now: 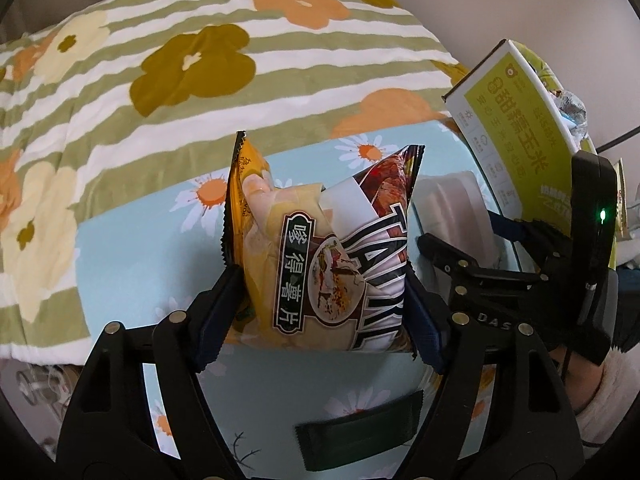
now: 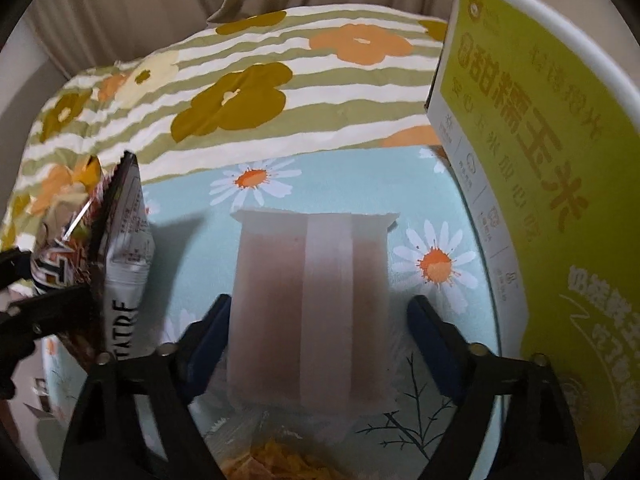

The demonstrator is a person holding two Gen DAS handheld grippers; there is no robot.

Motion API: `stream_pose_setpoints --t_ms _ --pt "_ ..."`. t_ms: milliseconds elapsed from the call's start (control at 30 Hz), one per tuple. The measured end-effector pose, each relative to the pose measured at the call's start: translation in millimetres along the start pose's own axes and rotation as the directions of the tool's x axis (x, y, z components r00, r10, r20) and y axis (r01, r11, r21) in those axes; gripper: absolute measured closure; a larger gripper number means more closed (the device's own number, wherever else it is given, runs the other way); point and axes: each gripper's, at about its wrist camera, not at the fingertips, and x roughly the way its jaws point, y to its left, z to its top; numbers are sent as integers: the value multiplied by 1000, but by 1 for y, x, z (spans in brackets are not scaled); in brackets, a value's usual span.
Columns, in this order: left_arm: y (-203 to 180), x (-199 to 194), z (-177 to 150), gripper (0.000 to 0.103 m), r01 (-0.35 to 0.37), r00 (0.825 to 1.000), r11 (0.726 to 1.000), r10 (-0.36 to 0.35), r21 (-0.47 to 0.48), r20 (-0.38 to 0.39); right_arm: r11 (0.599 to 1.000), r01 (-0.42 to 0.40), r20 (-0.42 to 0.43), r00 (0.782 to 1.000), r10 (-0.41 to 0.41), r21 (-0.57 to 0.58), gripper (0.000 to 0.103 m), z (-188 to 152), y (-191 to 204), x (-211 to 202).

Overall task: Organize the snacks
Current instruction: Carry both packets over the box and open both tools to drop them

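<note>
a: what has the left gripper (image 1: 324, 280) got?
b: it squeezes a chip bag (image 1: 328, 256), held up left of the green box (image 1: 516, 136).
a: and the right gripper (image 2: 320, 328)?
b: wide open around a pale packet (image 2: 312, 304) beside the box. i think it should close next.

Striped floral quilt (image 1: 168, 92) overlaps a daisy-print blue sheet (image 2: 340, 184); beige curtains (image 2: 132, 4) hang behind.

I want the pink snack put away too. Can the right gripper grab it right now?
Probably yes. The right gripper is open, with the pink snack pack already between its fingers and nothing blocking them. The green box stands off to the side, and the left gripper is busy holding the chip bag.
</note>
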Motion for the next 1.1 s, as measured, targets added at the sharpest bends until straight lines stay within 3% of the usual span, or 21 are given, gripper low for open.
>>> stream_pose_setpoints --t_ms 33,100,400,600,800,1100 --pt "0 -1 -1 29 1 1000 1000 -1 -1 1 1000 -6 7 1000 6 -15 42 -1 3 -2" --pt "0 -2 -3 29 2 1000 1000 -2 -2 9 999 19 9 1000 -18 -45 44 -3 8 -3" --pt "-1 -26 -9 30 15 998 1000 -14 -16 60 999 -30 30 999 31 -14 44 -5 6 -23" --pt "-10 -65 -7 30 21 991 1000 -19 -21 130 998 -58 106 993 61 -29 44 6 8 -72" --pt "-37 -117 4 30 26 974 1000 -29 15 223 993 -115 153 981 119 -30 44 18 -2 -127" --pt "-108 -164 22 30 16 948 996 -44 91 315 994 -108 254 961 111 -23 44 17 -56 -202"
